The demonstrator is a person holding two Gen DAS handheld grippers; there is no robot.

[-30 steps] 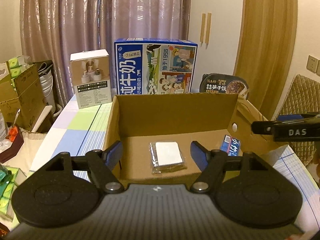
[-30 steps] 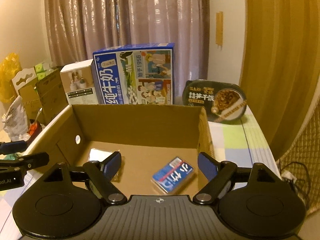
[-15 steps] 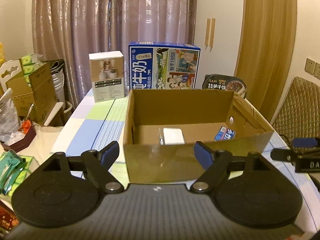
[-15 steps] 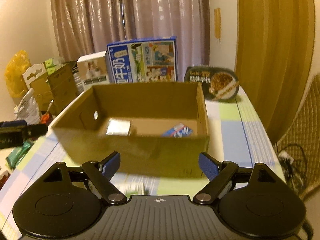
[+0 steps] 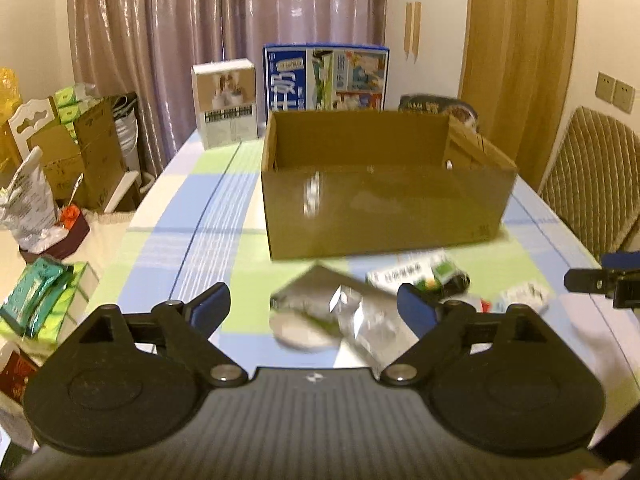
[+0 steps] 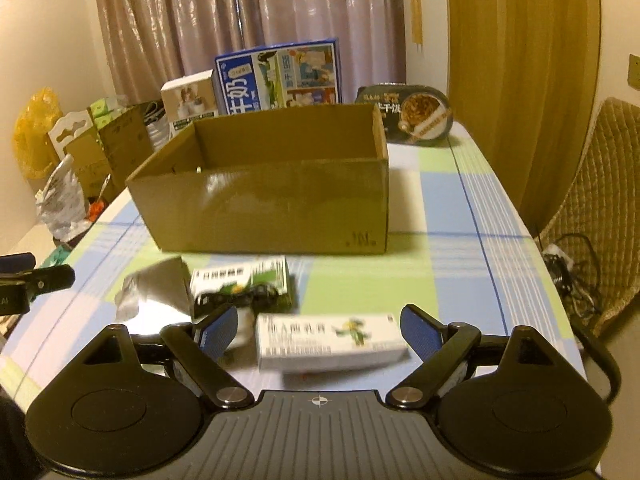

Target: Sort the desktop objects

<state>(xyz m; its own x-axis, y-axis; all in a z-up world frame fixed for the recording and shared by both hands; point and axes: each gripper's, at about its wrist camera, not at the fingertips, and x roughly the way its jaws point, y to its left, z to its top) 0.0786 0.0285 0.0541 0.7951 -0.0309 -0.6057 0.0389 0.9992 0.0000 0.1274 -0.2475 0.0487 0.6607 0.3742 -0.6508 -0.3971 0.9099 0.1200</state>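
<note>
An open cardboard box (image 5: 384, 212) (image 6: 272, 204) stands mid-table. In front of it lie a silver foil pouch (image 5: 340, 312) (image 6: 160, 292), a white and green medicine box (image 5: 416, 276) (image 6: 240, 280), a black object (image 6: 236, 298) and a longer white medicine box (image 6: 332, 342). My left gripper (image 5: 314, 308) is open and empty, just above the foil pouch. My right gripper (image 6: 318, 326) is open, its fingers either side of the long white box, not touching it. The box's inside is hidden from here.
Behind the cardboard box stand a blue milk carton (image 5: 326, 76), a small white carton (image 5: 224, 104) and a black food bowl (image 6: 404, 114). A padded chair (image 5: 592, 176) is to the right. Boxes and bags (image 5: 60, 152) crowd the left side. A cable (image 6: 576, 280) lies off the table's right edge.
Both grippers have pulled back from over the cardboard box and dropped lower. The items on the table in front of the box have come into view.
</note>
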